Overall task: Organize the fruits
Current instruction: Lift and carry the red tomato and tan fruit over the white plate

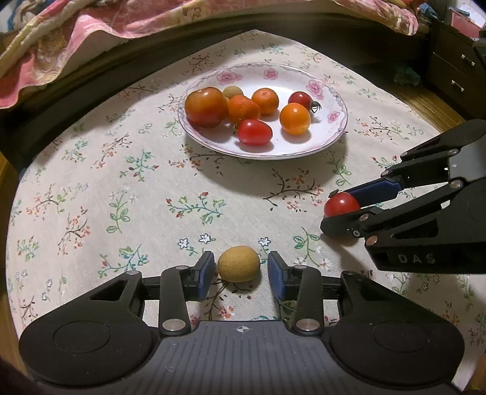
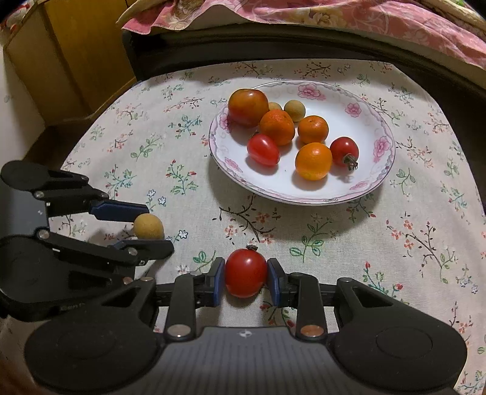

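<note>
2 hand-held grippers sit low over the floral cloth (image 1: 136,188) on your worktop, each with 1 fruit between its fingers. Your left hand-held gripper (image 1: 238,270) is spread: the tan longan (image 1: 238,263) lies on the cloth between the blue pads (image 1: 204,273), with a clear gap on either side. In the right wrist view the same left hand-held gripper (image 2: 152,226) comes in from 9 o'clock, and the longan (image 2: 148,226) shows round and matte between its 2 fingers.

Your right hand-held gripper (image 2: 246,275) is pinching the red cherry tomato (image 2: 246,272); both blue pads (image 2: 217,281) press against its sides, and its dark stem end points toward 12 o'clock. From the left wrist view that right hand-held gripper (image 1: 341,209) enters at 3 o'clock with the tomato (image 1: 341,204) held at its tips.

At 12 o'clock from both tools, well apart from them, the flowered plate (image 2: 376,170) rests on the cloth. On it you have 1 large tomato (image 2: 248,107) at its 10 o'clock edge, 3 small oranges (image 2: 313,161) near the middle, 2 cherry tomatoes (image 2: 263,149) and 2 pale longans (image 2: 294,110) toward the far side. 1 orange touches the large tomato. Behind the worktop, a pink patterned quilt (image 2: 334,15) hangs over a dark edge.
</note>
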Tool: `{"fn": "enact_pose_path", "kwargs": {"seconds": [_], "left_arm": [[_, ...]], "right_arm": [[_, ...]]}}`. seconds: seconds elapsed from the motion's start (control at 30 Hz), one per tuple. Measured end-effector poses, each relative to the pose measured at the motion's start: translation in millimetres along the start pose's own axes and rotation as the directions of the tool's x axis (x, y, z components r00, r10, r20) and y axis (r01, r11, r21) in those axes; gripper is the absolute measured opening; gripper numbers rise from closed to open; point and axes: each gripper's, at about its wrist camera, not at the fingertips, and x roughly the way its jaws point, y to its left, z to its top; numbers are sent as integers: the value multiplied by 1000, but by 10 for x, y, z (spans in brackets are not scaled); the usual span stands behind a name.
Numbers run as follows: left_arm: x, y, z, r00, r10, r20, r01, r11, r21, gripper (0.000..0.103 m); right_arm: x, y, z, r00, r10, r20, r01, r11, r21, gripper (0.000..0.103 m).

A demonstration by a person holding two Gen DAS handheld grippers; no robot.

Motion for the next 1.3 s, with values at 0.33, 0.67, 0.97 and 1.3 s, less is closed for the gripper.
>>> {"fn": "enact_pose_path", "kwargs": {"seconds": [0.33,0.67,0.97,1.3], "left_arm": [[-9,-25,5,1000,-5,-7,5,1000,11,37],[-57,-21,51,1000,1,20,-1,1000,10,37],[-70,-19,67,1000,2,30,-2,1000,5,37],[-116,-28,125,998,4,57,-4,1000,3,37]], "right_arm": [[0,35,1,1000,-8,-4,8,1000,-18,32],[-48,90,16,1000,6,11,-6,999,-31,32],[-73,80,27,1000,22,14,-22,1000,-16,32],[-99,81,47,999,23,24,-23,1000,-6,32]]}}
